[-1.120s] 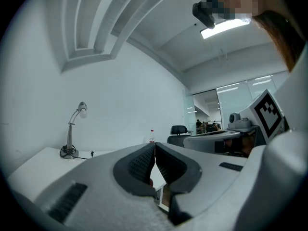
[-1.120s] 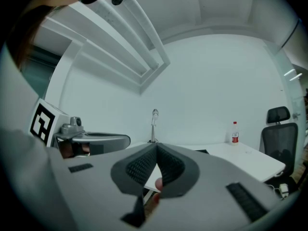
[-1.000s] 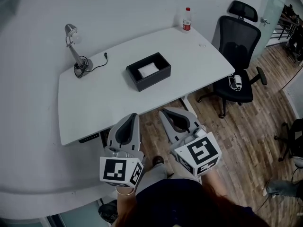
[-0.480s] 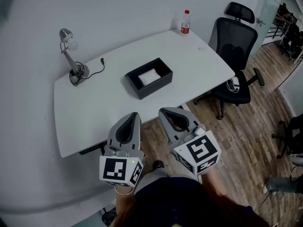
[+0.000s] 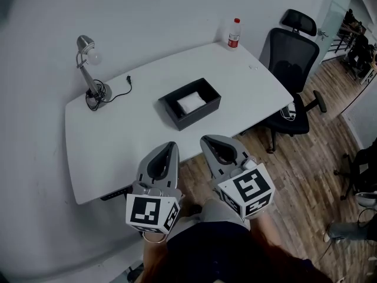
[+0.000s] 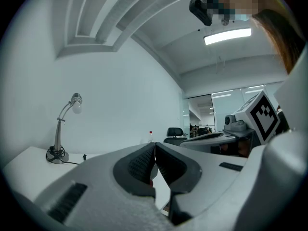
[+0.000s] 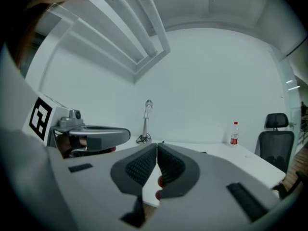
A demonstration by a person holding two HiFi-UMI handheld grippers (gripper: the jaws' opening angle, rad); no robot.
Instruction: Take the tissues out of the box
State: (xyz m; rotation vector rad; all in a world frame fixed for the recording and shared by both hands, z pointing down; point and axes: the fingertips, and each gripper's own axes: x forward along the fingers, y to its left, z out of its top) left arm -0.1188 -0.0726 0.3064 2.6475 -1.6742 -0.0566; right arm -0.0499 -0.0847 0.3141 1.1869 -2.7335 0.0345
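A black open box [image 5: 189, 103] sits in the middle of the white desk [image 5: 123, 128], with a white stack of tissues [image 5: 191, 102] inside it. Both grippers hang short of the desk's near edge, over the wooden floor. My left gripper [image 5: 171, 145] points at the desk with its jaws closed tip to tip and nothing between them [image 6: 154, 145]. My right gripper [image 5: 206, 140] is beside it, also shut and empty [image 7: 157, 147]. The box is well beyond both tips.
A grey desk lamp [image 5: 89, 69] with a black cable stands at the desk's far left. A bottle with a red cap [image 5: 234, 34] stands at the far right corner. A black office chair [image 5: 292, 69] is right of the desk. Wooden floor [image 5: 306, 175] lies to the right.
The view has shifted slightly, so the desk and box sit a little lower and further right in the head view. Both grippers stay shut in the same place.
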